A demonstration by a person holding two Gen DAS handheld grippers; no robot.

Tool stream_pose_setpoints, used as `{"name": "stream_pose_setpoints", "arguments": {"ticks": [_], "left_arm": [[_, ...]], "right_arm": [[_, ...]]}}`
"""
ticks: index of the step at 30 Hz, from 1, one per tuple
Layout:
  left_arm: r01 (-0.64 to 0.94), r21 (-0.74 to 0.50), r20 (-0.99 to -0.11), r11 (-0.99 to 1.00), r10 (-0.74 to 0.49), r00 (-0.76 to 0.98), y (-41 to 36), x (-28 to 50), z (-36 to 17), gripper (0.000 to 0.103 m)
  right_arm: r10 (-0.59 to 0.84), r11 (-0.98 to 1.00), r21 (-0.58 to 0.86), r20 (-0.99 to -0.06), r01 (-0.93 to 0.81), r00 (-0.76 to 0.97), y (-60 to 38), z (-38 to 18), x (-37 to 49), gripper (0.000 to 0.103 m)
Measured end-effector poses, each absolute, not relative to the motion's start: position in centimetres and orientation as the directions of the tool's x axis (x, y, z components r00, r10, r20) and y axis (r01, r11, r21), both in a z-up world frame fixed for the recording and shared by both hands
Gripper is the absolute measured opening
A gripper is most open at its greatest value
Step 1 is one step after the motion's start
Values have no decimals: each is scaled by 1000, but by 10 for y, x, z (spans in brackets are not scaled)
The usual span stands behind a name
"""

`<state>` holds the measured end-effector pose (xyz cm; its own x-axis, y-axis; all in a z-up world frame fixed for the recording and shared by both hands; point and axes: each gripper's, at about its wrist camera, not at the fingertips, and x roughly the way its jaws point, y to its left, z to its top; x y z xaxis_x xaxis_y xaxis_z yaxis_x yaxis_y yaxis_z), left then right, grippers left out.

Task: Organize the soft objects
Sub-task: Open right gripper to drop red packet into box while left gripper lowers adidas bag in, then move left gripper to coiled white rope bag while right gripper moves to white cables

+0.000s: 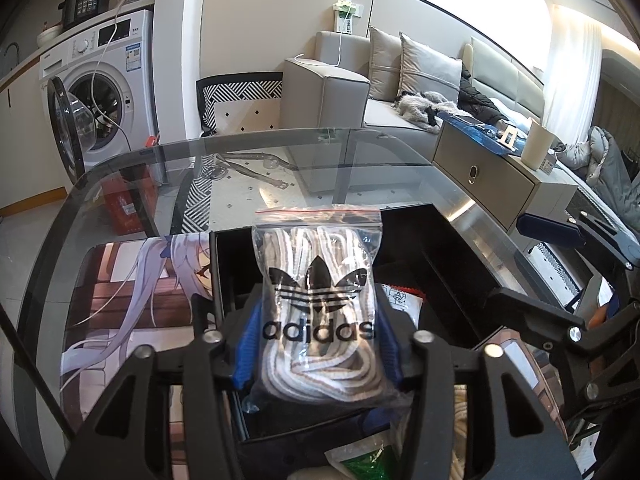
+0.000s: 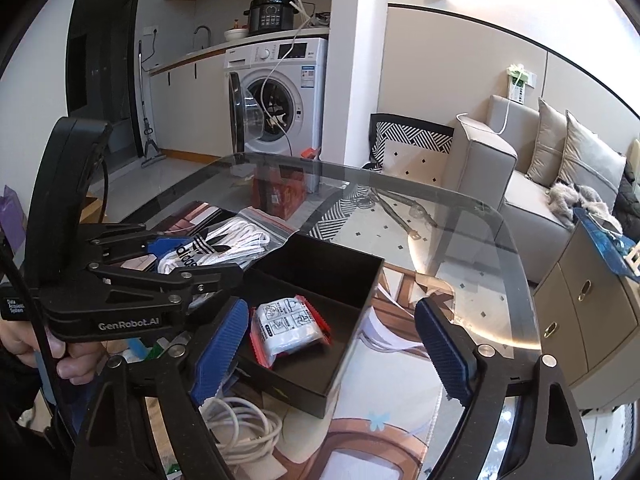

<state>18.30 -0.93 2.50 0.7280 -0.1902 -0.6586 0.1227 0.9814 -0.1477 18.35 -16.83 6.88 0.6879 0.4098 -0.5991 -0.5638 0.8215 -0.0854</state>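
Left tool (image 1: pixel 318 344) clamped on bagged laces (image 1: pixel 316 280) above black box (image 2: pixel 320 304), right tool (image 2: pixel 332 344) spread wide, holding nothing

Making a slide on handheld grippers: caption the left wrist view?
Left gripper clamps a zip bag of laces above the black box.

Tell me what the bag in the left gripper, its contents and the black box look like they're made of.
adidas bag: thin clear plastic film, glossy, wrinkled, red zip strip on top.
Laces inside: woven textile cord, white with tan stripes, matte, coiled.
Black box: rigid, matte, thin straight walls and a divider; likely coated cardboard, possibly plastic.
Left gripper is clamped on the bag.
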Motion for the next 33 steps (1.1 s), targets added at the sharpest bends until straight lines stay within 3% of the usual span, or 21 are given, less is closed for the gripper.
{"name": "stream_pose_setpoints", "arguments": {"ticks": [2, 7, 8, 14, 21, 24, 33], "left_arm": [[136, -153, -659, 979, -204, 724, -9, 182, 26, 58], [166, -130, -646, 978, -210, 734, -12, 170, 34, 88], [171, -131, -639, 976, -215, 739, -11, 168, 36, 90], [86, -143, -632, 986, -158, 759, 8, 160, 39, 93], [52, -114, -611, 992, -111, 784, 19, 137, 43, 103], [58, -104, -589, 993, -108, 801, 21, 123, 47, 103], [79, -59, -584, 995, -99, 806, 15, 100, 48, 103]], "right_arm": [[409, 824, -86, -594, -560, 693, -170, 70, 182, 87], [412, 833, -70, -584, -549, 700, -177, 73, 178, 88], [412, 835, -67, -583, -547, 700, -177, 73, 177, 88], [414, 843, -54, -571, -535, 709, -187, 76, 165, 88], [428, 852, -8, -564, -523, 707, -200, 71, 149, 94], [434, 856, 6, -550, -517, 713, -204, 69, 141, 102], [408, 870, 2, -564, -493, 718, -211, 55, 123, 102]]}}
